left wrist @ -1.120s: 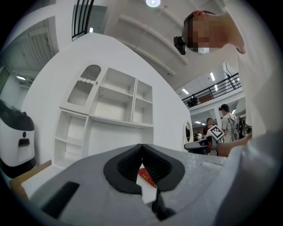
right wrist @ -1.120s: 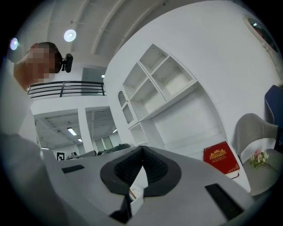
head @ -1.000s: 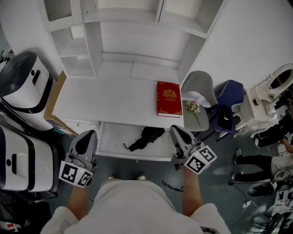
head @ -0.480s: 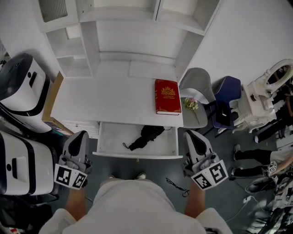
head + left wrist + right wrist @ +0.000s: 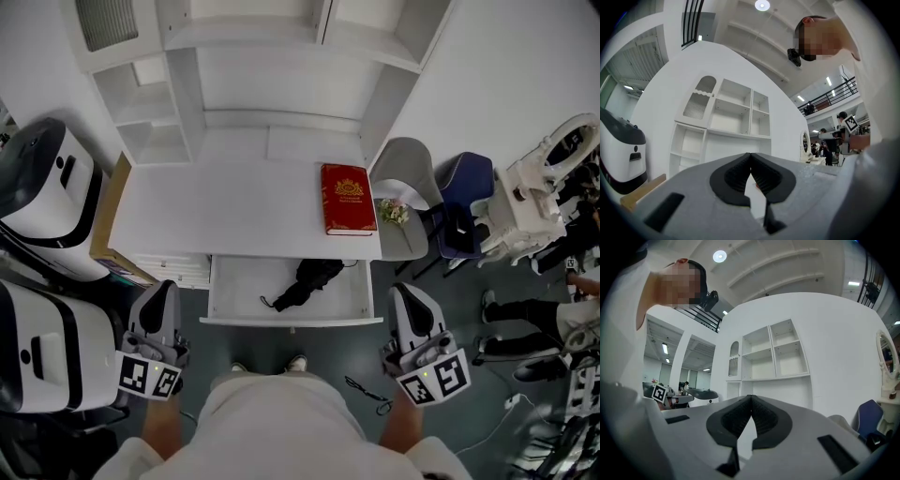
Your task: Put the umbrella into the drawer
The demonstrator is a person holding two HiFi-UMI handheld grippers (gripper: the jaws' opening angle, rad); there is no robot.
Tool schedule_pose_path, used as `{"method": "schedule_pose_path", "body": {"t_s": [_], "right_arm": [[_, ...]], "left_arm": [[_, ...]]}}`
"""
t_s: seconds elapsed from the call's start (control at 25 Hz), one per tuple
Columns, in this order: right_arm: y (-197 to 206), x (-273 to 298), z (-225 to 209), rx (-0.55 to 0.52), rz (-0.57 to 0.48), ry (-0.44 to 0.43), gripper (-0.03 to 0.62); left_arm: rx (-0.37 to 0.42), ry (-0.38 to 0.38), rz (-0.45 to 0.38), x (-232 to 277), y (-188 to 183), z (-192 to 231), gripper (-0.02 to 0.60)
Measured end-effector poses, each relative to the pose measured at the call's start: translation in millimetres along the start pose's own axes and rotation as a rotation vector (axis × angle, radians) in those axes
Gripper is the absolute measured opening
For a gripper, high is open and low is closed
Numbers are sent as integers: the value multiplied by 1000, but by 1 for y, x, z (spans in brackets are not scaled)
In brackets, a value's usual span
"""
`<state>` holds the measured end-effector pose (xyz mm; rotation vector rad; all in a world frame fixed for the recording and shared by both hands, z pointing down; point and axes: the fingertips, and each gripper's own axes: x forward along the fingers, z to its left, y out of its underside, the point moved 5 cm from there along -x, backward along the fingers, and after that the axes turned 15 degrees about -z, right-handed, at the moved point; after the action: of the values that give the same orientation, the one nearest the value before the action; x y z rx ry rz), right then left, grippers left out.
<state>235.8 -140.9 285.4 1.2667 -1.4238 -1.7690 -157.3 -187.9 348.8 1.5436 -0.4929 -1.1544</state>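
**Umbrella (image 5: 305, 281) rests in open drawer (image 5: 234, 292) as both grippers are held shut**

Folded and black, the umbrella lies on the floor of the pulled-out white drawer. It sits ahead of and between the two pairs of jaws, nearer the right pair. The left gripper (image 5: 161, 289) is held just off the drawer's left front corner. The right gripper (image 5: 405, 292) is off its right front corner. Neither touches the drawer or the umbrella.

The left gripper view shows its jaws pressed together at the tips with nothing between them. The right gripper view shows the same, dark pads meeting and empty.

Beyond the drawer, farther from the jaws, the white desk (image 5: 225, 202) carries a red book (image 5: 348, 200). The book lies flat at the desk's right end, ahead of the right jaws. White shelves (image 5: 272, 56) rise at the back of the desk.

Out to the right of the right jaws stands a grey chair (image 5: 405, 169) with a small bunch of flowers (image 5: 394, 213) on its seat, and a blue chair (image 5: 466, 192) just beside it. To the left of the left jaws stand white machines (image 5: 47, 197) with black panels.
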Motion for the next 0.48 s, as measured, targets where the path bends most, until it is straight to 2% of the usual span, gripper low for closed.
{"method": "schedule_pose_path", "body": {"t_s": [0.48], "right_arm": [[4,8,27,5,2,9,0]], "left_arm": [[-4,-1,12,-22,-8,14,15]]}}
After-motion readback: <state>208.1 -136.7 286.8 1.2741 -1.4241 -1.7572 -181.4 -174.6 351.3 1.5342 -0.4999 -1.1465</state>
